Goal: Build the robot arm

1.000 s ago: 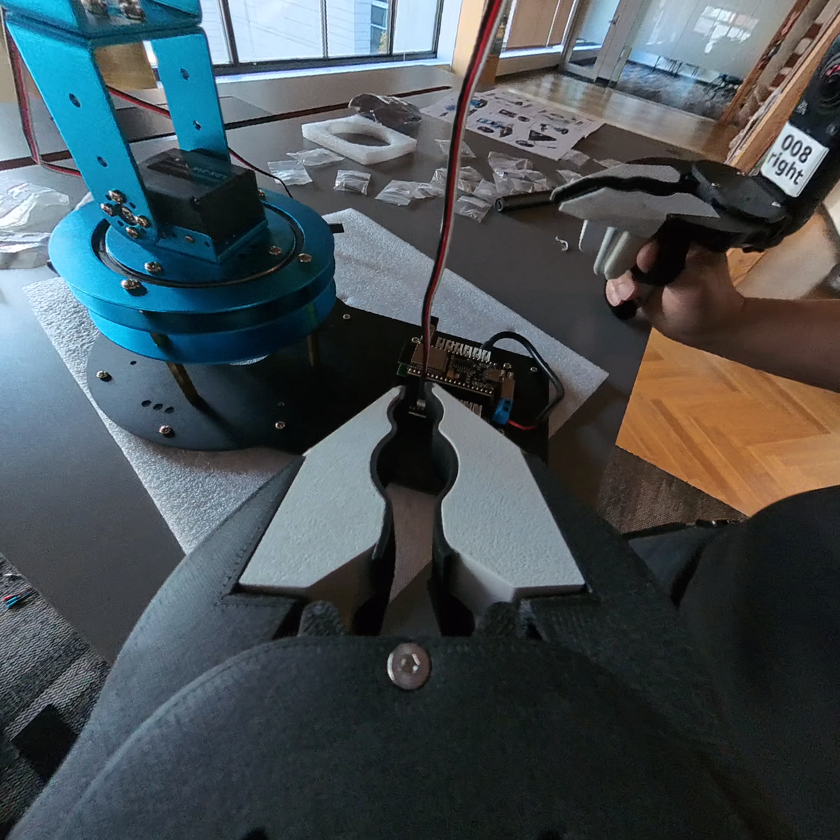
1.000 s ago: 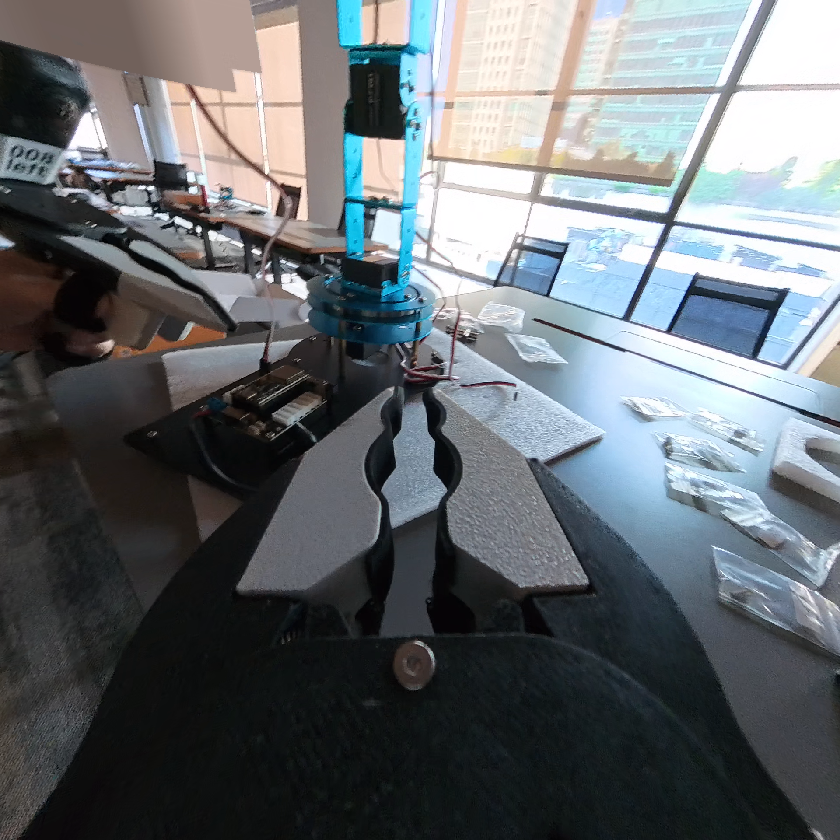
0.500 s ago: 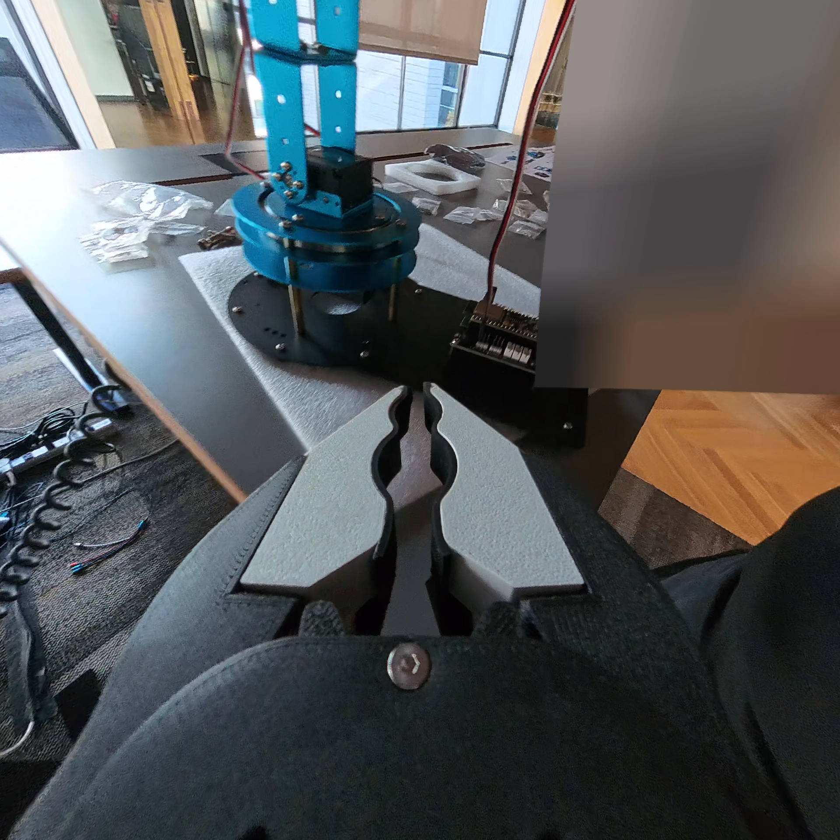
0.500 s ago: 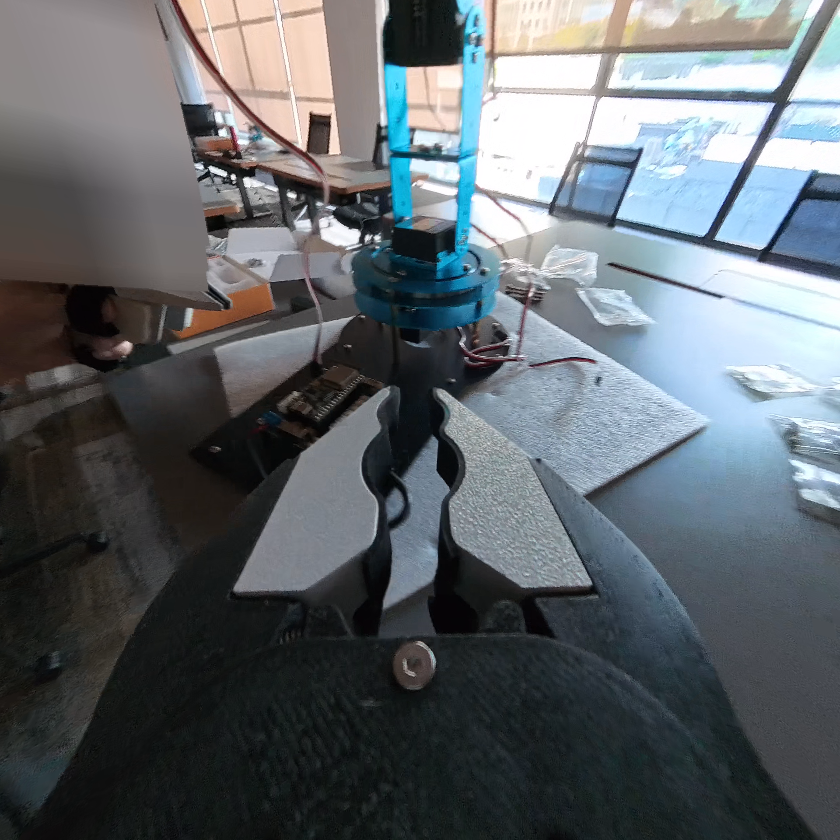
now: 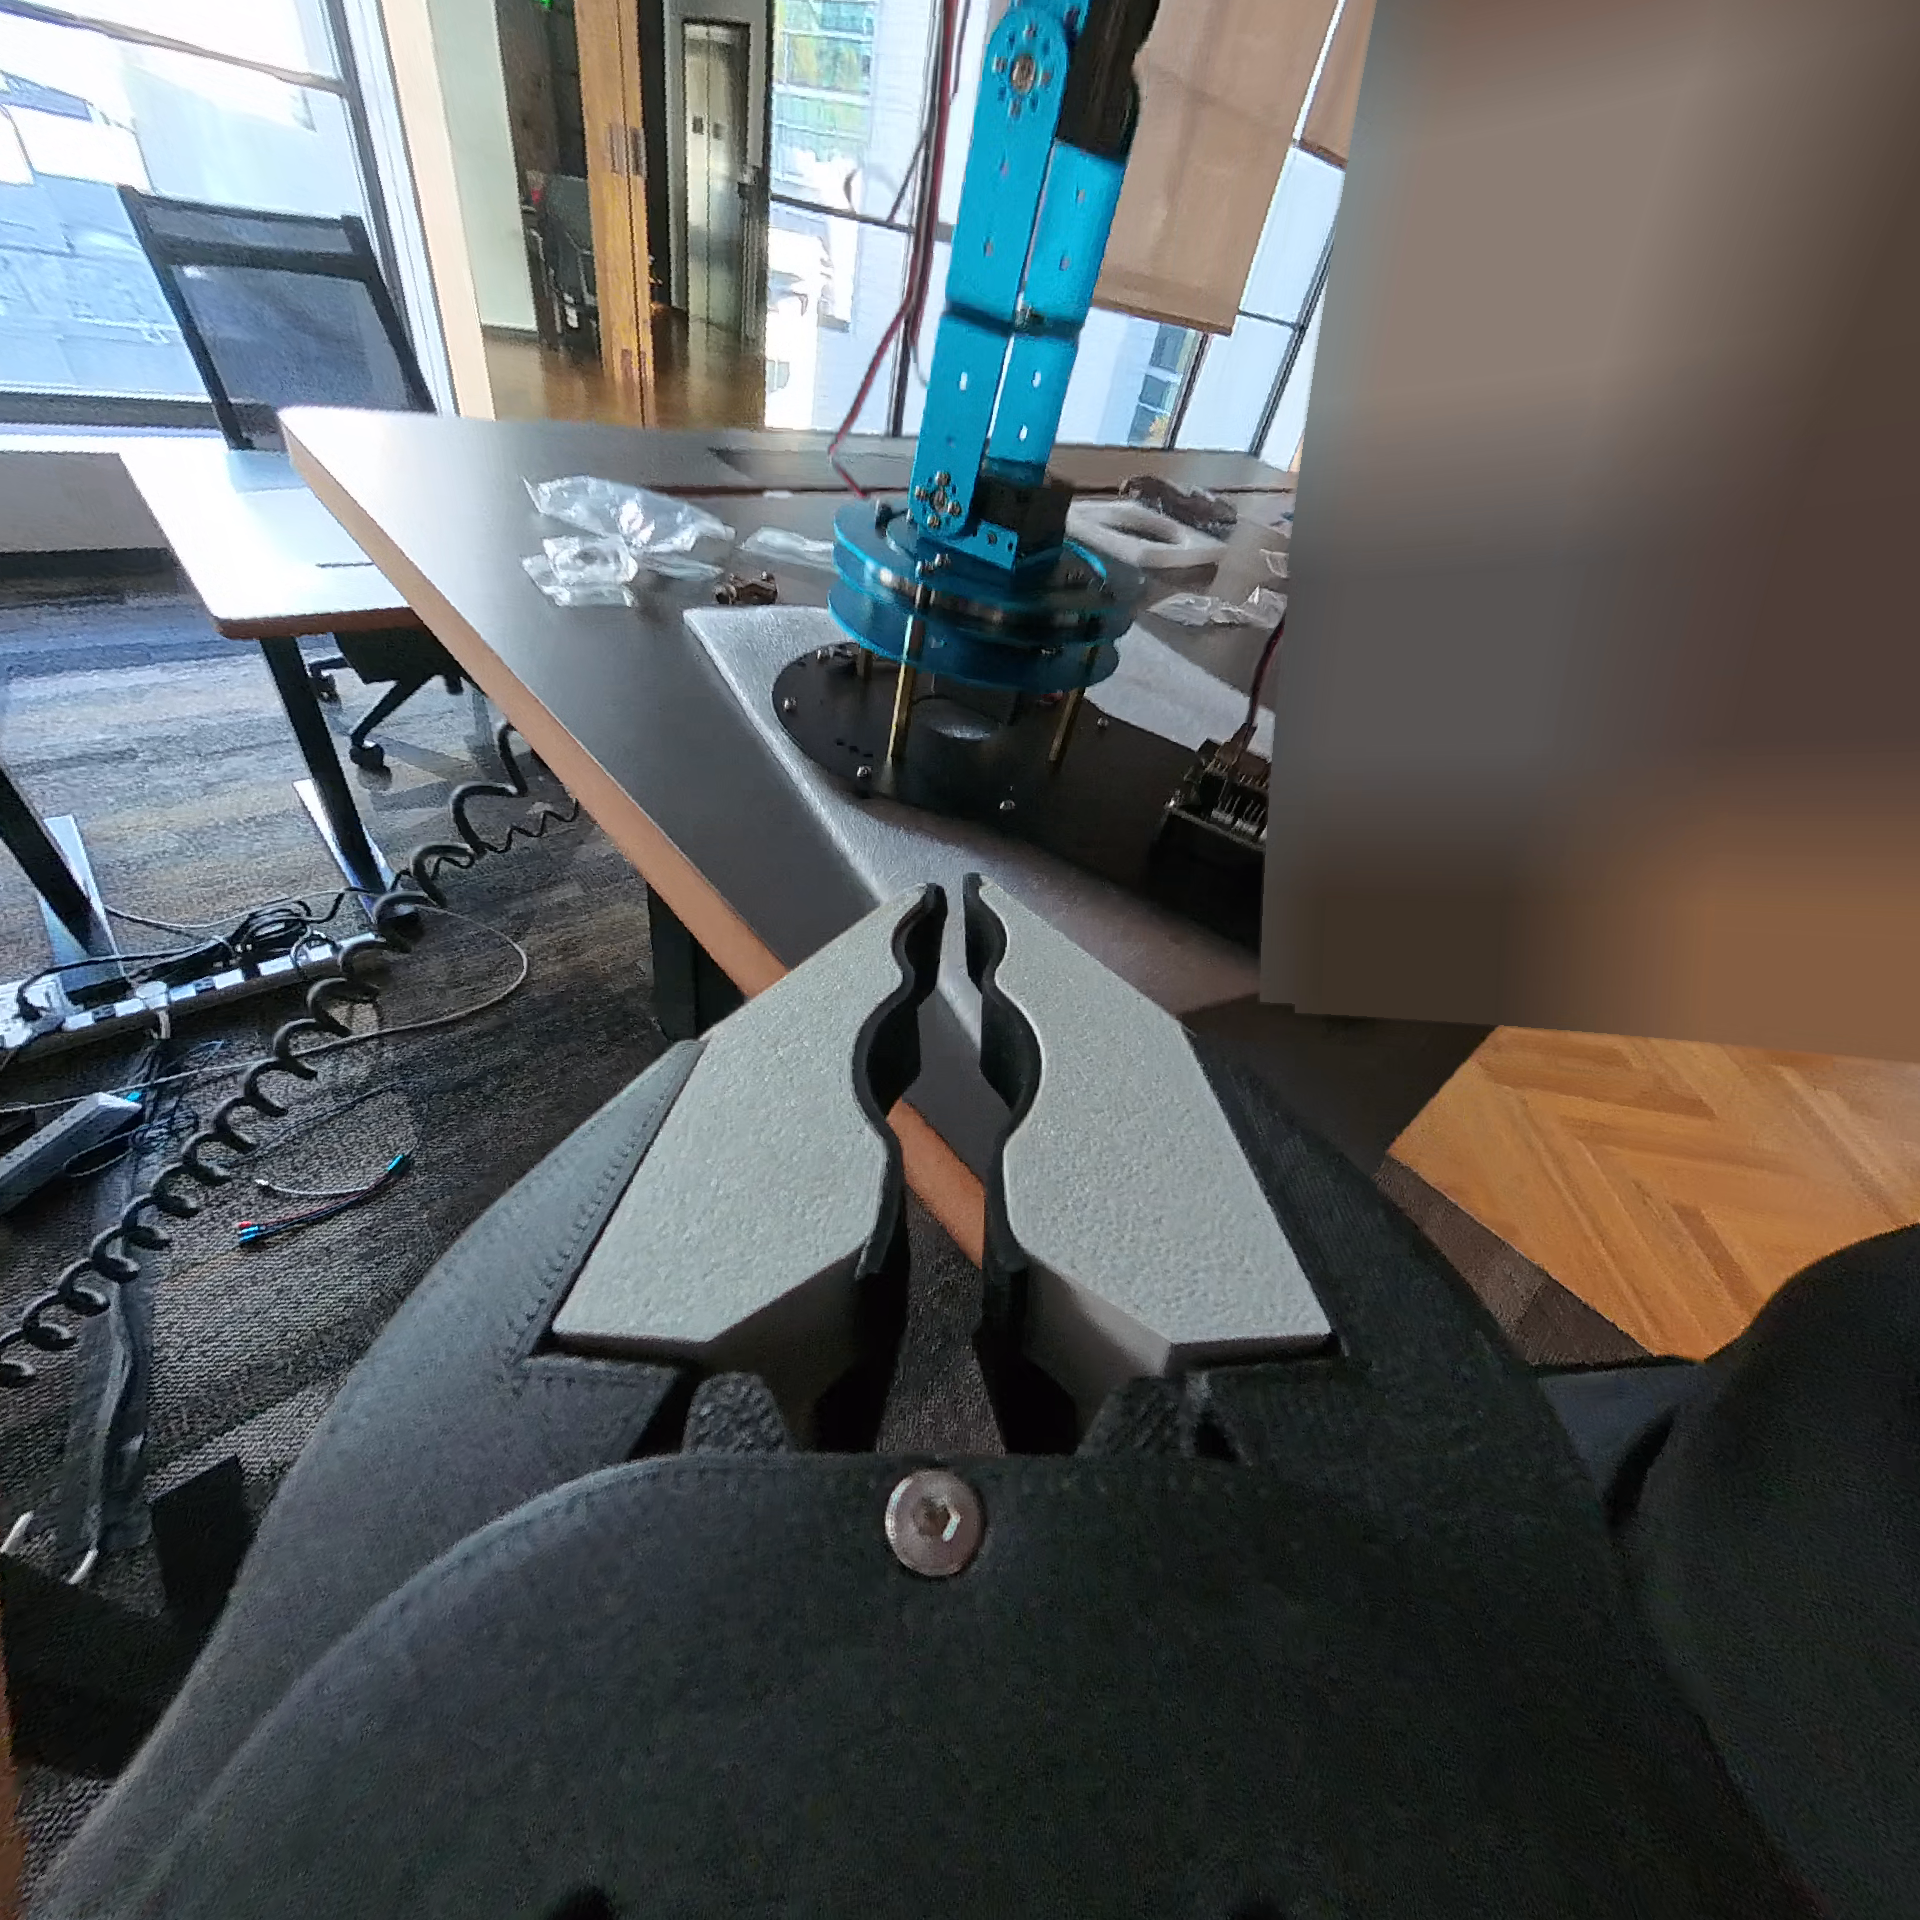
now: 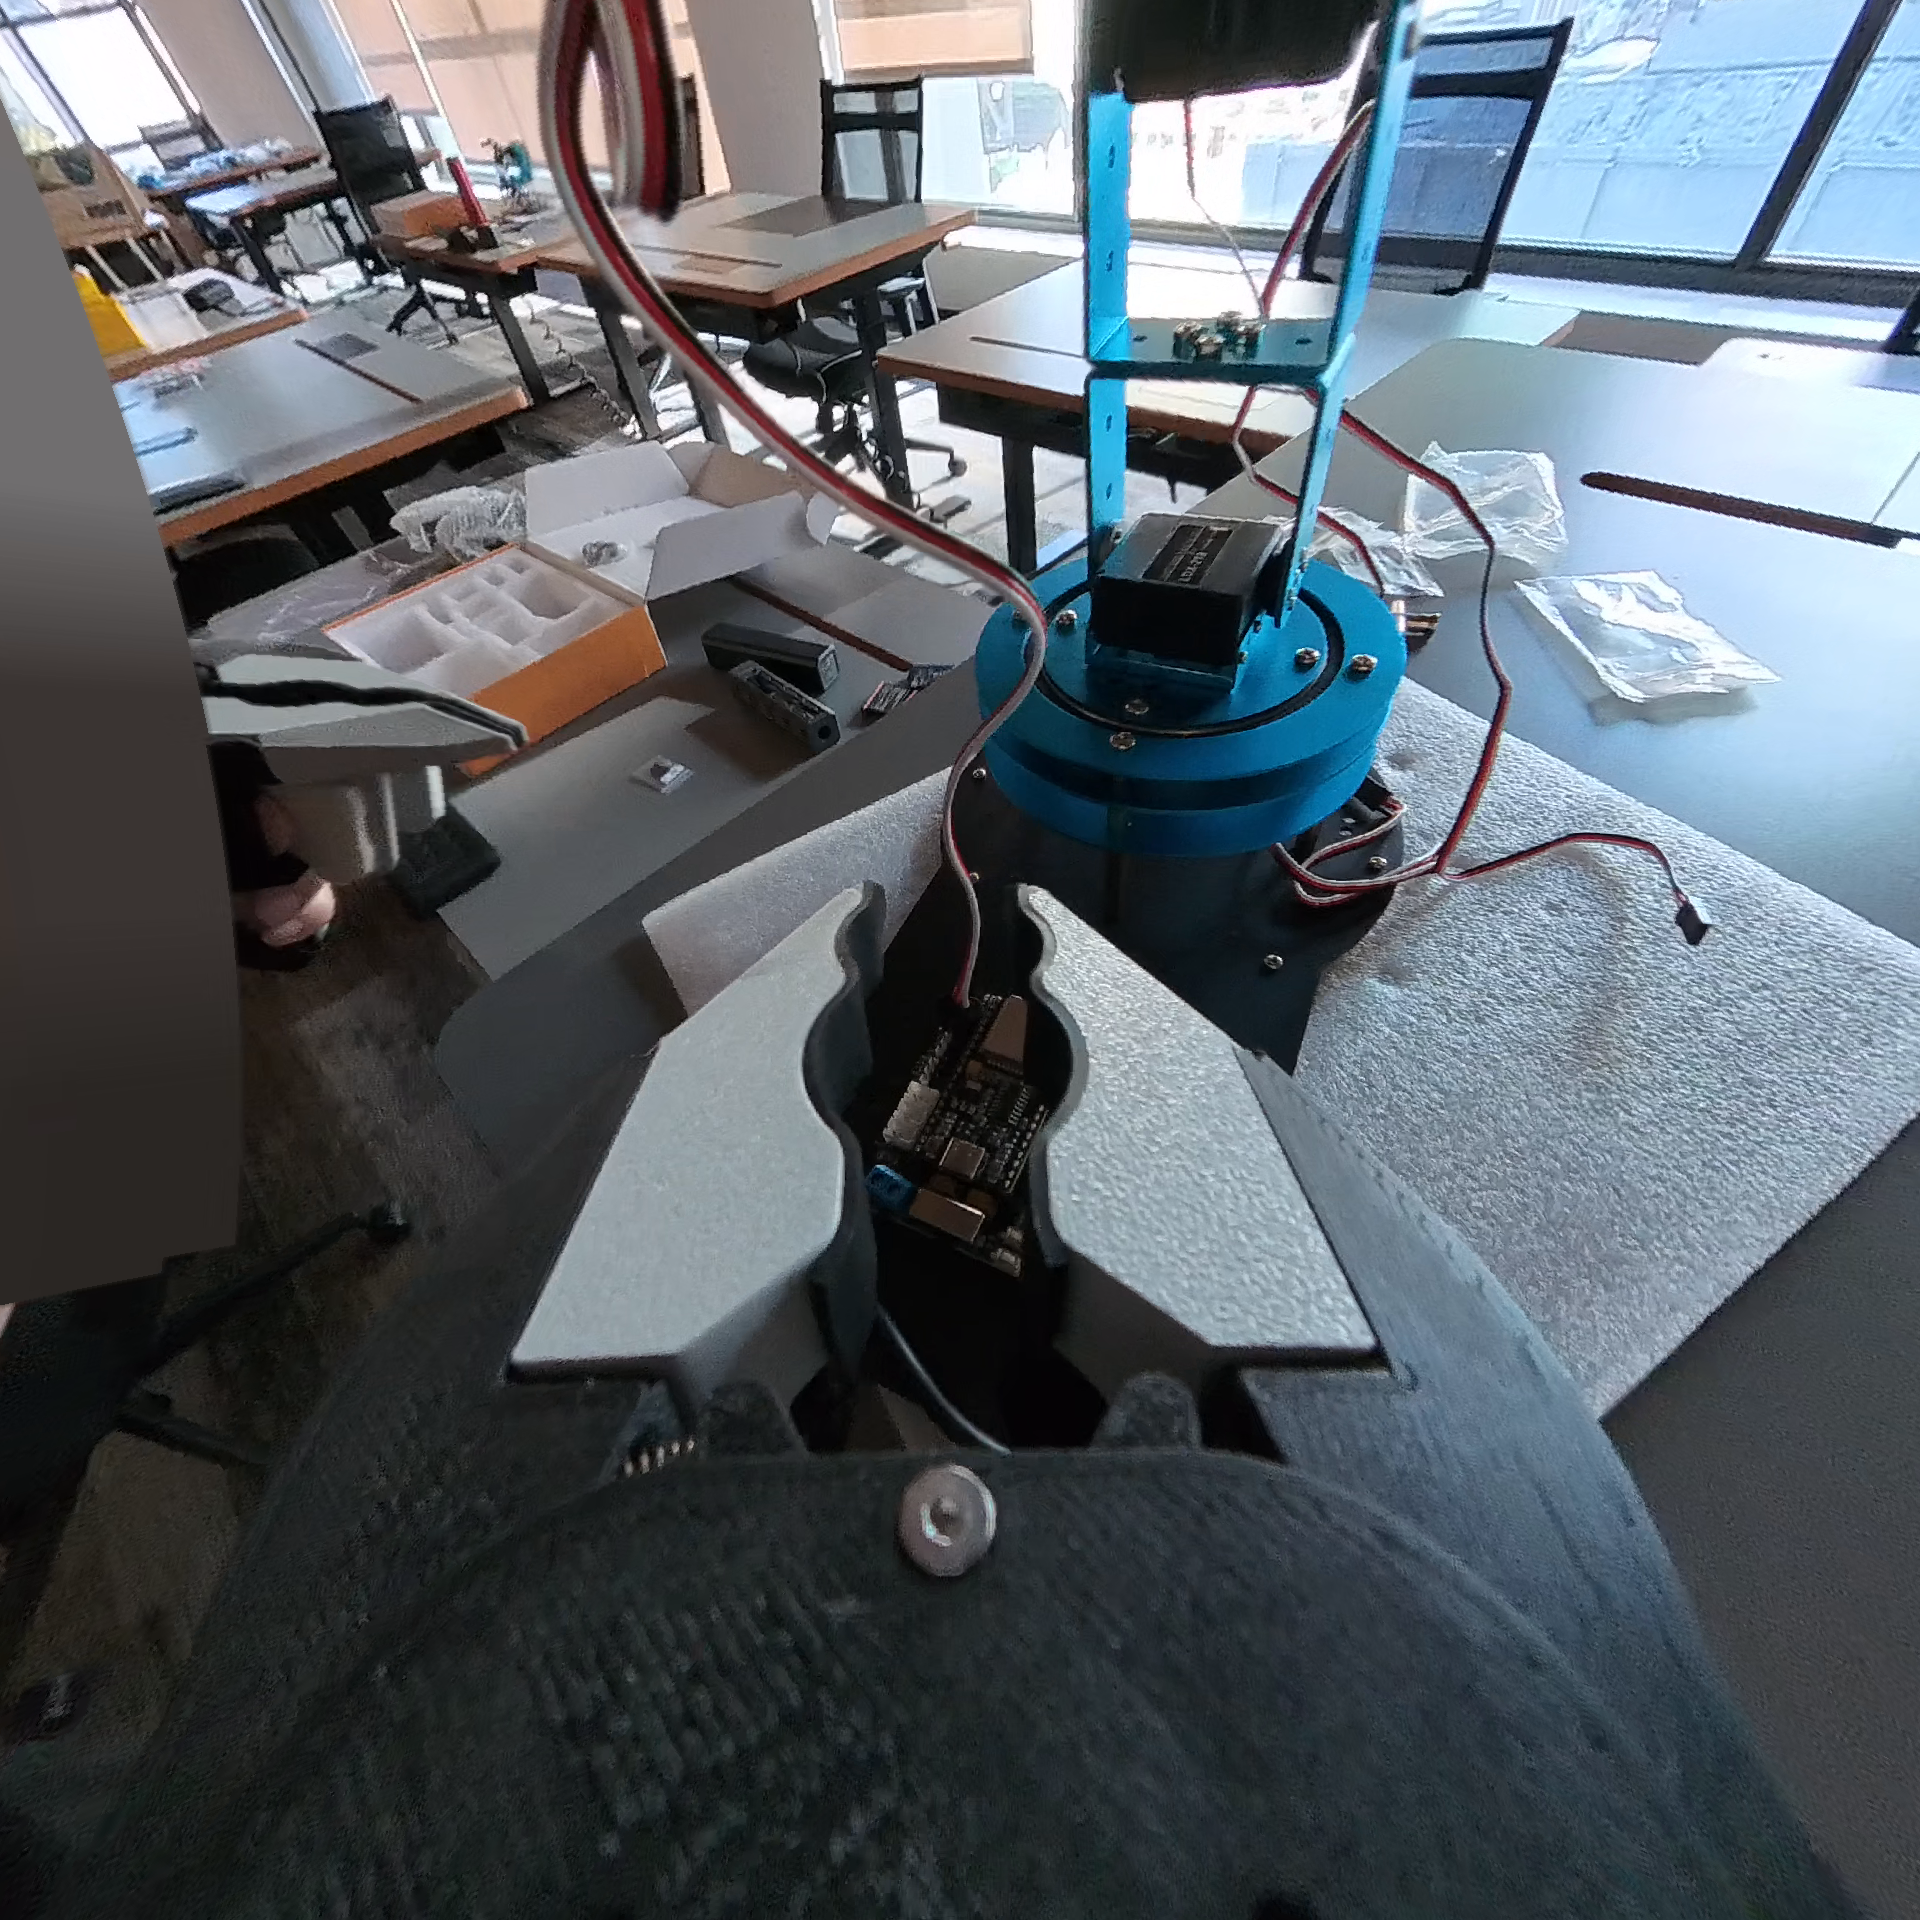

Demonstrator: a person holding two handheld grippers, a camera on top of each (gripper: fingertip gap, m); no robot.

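A blue metal robot-arm kit [image 6: 1184,717] with a black servo [image 6: 1179,582] stands on a black baseplate on a white foam mat [image 6: 1558,1039]. My right gripper [image 6: 945,914] is open and empty, and hangs just above a circuit board [image 6: 966,1132] that shows between its fingers. A red, white and black servo cable [image 6: 977,862] drops from above into the board's far end. My left gripper [image 5: 954,894] is shut and empty, held back over the table's near corner, apart from the kit [image 5: 977,582]. It also shows in the right wrist view [image 6: 364,717].
A loose servo lead with a black plug [image 6: 1688,920] lies on the mat. Plastic parts bags [image 6: 1631,644] lie on the dark table [image 5: 582,623]. An orange box with a white foam insert [image 6: 499,634] stands left of the kit. Cables and a power strip [image 5: 187,987] lie on the carpet. About 20 centimeters separates my left fingertips from my right.
My left gripper has drawn back from the circuit board to the table's corner. My right gripper has moved in over the board and opened wider.
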